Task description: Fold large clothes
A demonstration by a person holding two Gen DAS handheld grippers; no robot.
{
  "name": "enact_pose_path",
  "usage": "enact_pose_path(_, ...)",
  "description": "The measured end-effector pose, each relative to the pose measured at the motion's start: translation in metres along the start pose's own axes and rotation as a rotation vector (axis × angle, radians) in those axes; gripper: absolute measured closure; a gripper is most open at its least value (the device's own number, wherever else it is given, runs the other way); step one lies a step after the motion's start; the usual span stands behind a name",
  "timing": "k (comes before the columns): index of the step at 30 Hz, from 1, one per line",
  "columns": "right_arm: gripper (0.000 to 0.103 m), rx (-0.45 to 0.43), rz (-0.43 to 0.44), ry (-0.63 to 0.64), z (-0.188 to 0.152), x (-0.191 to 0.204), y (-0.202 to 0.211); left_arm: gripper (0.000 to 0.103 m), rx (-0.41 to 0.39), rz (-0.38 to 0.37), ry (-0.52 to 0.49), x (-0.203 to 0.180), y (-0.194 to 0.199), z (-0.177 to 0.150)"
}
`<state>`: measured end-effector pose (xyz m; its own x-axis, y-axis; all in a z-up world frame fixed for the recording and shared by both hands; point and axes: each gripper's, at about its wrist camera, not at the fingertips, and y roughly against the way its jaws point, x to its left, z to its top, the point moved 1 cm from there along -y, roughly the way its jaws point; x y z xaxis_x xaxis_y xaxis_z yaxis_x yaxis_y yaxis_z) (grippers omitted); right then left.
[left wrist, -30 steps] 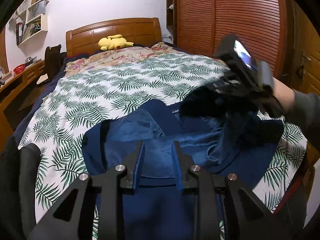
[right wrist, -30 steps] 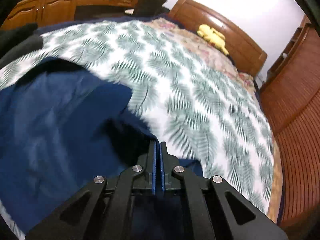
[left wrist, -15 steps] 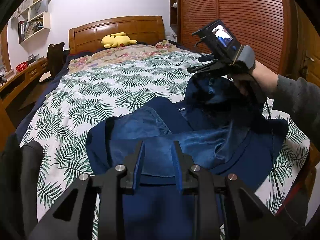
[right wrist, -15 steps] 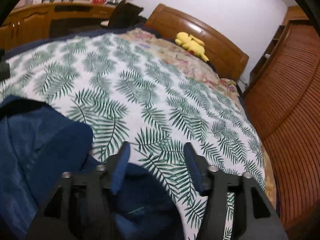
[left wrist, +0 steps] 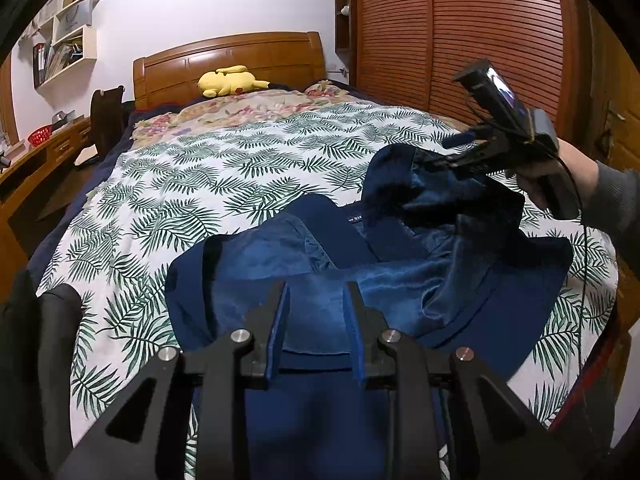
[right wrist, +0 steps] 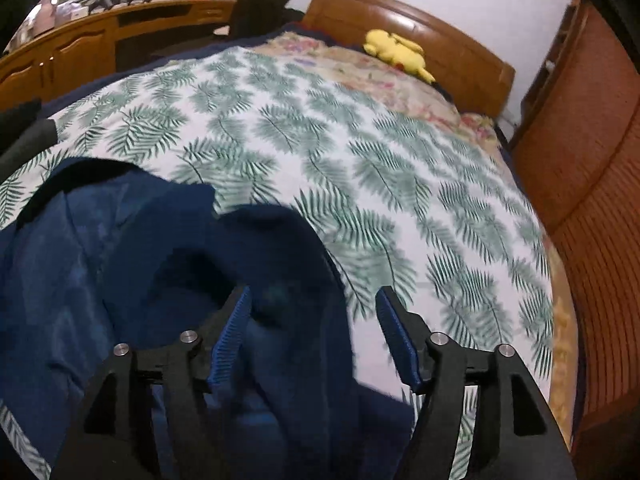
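Lying across the lower centre of both frames, the navy jacket sat crumpled on the leaf-print bedspread, shiny lining up, collar label near mid-frame. L gripper at bottom centre of the left wrist view hovered over the near hem w/ fingers narrowly apart; fabric showed between them, but can't tell if the pads actually pinched it. R gripper, bottom of the right wrist view, had jaws opening, wide apart, w/ a blurred fold of jacket between them but not pressed by either pad. In the left view that same tool appeared at right edge, held by a hand in a grey sleeve, a raised flap of jacket just under its tips. Yellow plush toy lay by the wooden headboard at upper centre; slatted wardrobe doors filled upper right.
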<state>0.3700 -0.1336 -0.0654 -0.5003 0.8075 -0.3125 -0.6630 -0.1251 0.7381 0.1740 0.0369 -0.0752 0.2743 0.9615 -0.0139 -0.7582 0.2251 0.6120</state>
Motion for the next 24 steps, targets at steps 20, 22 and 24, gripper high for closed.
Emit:
enact_pose_path(20,0.041,-0.043,-0.188,-0.023,0.058,-0.017,-0.027,0.078,0.006,0.021,0.010,0.004,0.001,-0.003)
enact_pose_path(22,0.036,-0.084,-0.190,-0.046,0.060,-0.017,-0.020,0.078,0.003,0.025,0.015,0.007,0.002,-0.003)
enact_pose_path(24,0.036,-0.096,-0.127,-0.050,0.059,-0.010,-0.013,0.078,-0.002,0.032,0.020,0.011,0.005,-0.003)
